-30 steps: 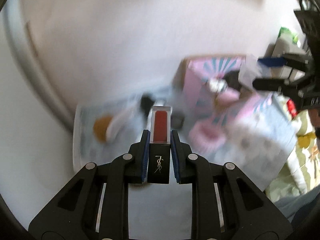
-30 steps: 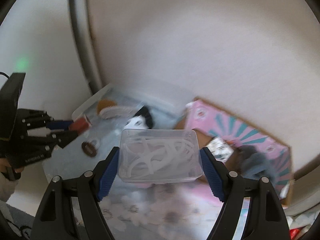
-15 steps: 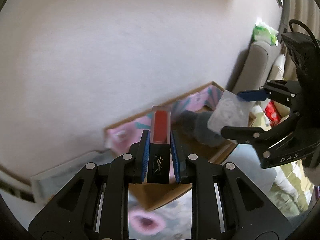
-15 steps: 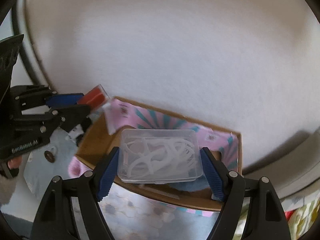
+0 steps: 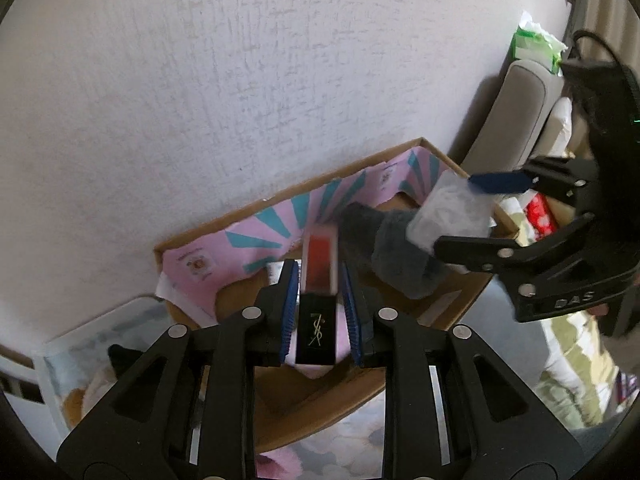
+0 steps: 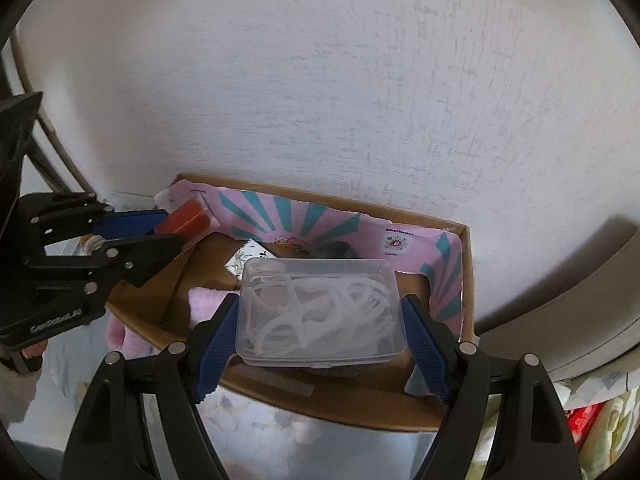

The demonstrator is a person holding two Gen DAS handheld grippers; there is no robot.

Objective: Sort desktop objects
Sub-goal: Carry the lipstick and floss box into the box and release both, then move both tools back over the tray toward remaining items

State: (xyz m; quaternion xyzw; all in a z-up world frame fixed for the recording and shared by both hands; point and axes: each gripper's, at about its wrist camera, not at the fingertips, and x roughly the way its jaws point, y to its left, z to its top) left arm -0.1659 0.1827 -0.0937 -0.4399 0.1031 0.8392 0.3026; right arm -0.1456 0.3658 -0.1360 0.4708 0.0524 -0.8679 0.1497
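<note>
My left gripper (image 5: 318,280) holds a black and red YSL lipstick (image 5: 317,280) over the left part of a cardboard box (image 5: 192,240) lined in pink and teal. Its blue pads (image 5: 289,296) have a slight gap beside the lipstick, and the red end is blurred. My right gripper (image 6: 320,312) is shut on a clear plastic case of white floss picks (image 6: 320,312) above the same box (image 6: 464,264). In the right wrist view the left gripper (image 6: 168,228) with the lipstick (image 6: 186,218) hovers at the box's left rim.
Inside the box lie a grey fuzzy item (image 5: 396,248), a pink fluffy item (image 6: 208,300) and a small printed packet (image 6: 248,260). A white wall rises behind. A floral cloth (image 6: 256,428) covers the table in front. A grey sofa (image 5: 508,120) stands right.
Both grippers swung from the table's left items to the box and now hover over it. The left gripper's pads have parted a little around the lipstick.
</note>
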